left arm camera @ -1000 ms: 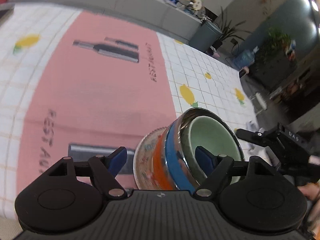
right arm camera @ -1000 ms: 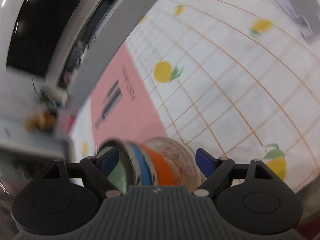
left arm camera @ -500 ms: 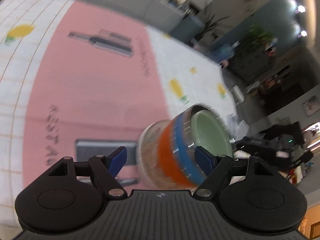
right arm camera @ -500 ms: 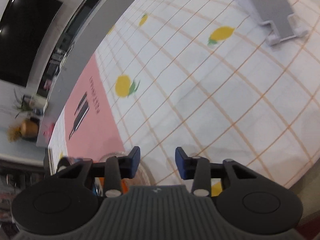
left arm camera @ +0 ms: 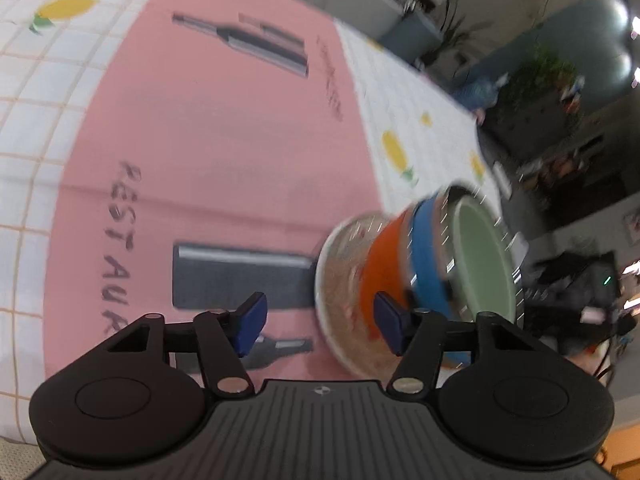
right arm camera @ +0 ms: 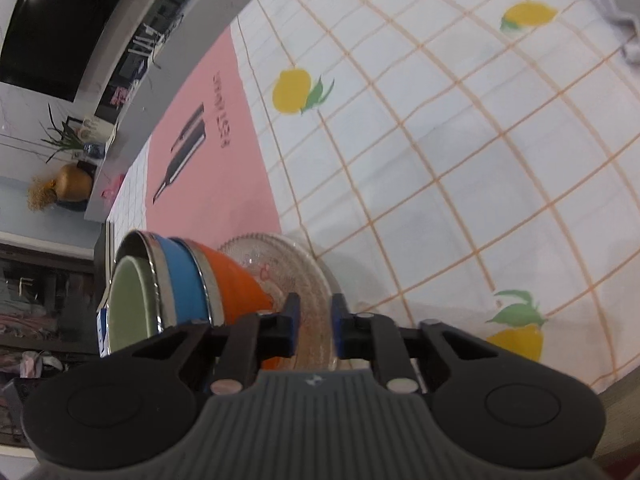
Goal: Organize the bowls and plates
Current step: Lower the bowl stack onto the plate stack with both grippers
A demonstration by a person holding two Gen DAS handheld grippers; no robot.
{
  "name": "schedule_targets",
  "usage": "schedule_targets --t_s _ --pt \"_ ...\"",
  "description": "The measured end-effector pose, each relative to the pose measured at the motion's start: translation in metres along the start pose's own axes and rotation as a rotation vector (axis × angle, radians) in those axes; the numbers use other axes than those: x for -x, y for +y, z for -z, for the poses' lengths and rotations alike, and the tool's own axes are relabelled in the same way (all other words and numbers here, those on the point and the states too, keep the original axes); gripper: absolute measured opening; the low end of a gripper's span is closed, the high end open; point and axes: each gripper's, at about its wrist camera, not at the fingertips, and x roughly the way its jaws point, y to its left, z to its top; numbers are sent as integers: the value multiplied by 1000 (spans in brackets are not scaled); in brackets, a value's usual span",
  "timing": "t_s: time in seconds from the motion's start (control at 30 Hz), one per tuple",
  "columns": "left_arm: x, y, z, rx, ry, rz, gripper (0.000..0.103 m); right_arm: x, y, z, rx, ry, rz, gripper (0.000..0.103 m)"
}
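A stack of nested bowls, orange (right arm camera: 232, 276), blue (right arm camera: 184, 276) and pale green (right arm camera: 128, 308) innermost, sits on a patterned glass plate (right arm camera: 288, 264) at the near end of the pink mat (right arm camera: 216, 168). My right gripper (right arm camera: 315, 320) is closing, its blue pads on either side of the plate's near rim and pressing on it. In the left wrist view the same plate (left arm camera: 340, 280) and orange bowl (left arm camera: 384, 256) lie to the right. My left gripper (left arm camera: 320, 322) is closing too. The plate's edge is between its fingers, and the pads are not pressing on it.
A white checked tablecloth (right arm camera: 440, 140) with lemon prints covers the table around the mat. A grey object (right arm camera: 624, 20) lies at the far right corner. The table's near edge runs just under both grippers. Dark blurred gear (left arm camera: 580, 292) shows right of the stack.
The right jaws went from wide to narrow and closed on the plate's rim. The left jaws narrowed and the stack shifted right in that view. Both grippers sank toward the table.
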Motion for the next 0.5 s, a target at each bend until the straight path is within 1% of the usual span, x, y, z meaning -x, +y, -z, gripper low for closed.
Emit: schedule_targets --t_s 0.07,0.13,0.23,0.33,0.5 --pt "-9 1 3 5 30 -10 62 -1 3 0 21 -4 3 10" --pt "-14 0 6 4 46 -35 60 -3 6 2 43 -14 9 10" --pt "-9 1 8 0 33 -74 60 -8 16 5 93 -13 26 9" --pt "-3 2 10 3 10 -108 60 -12 21 6 106 -7 29 9" --pt "-2 1 13 -6 12 -121 60 -13 23 6 114 0 38 9"
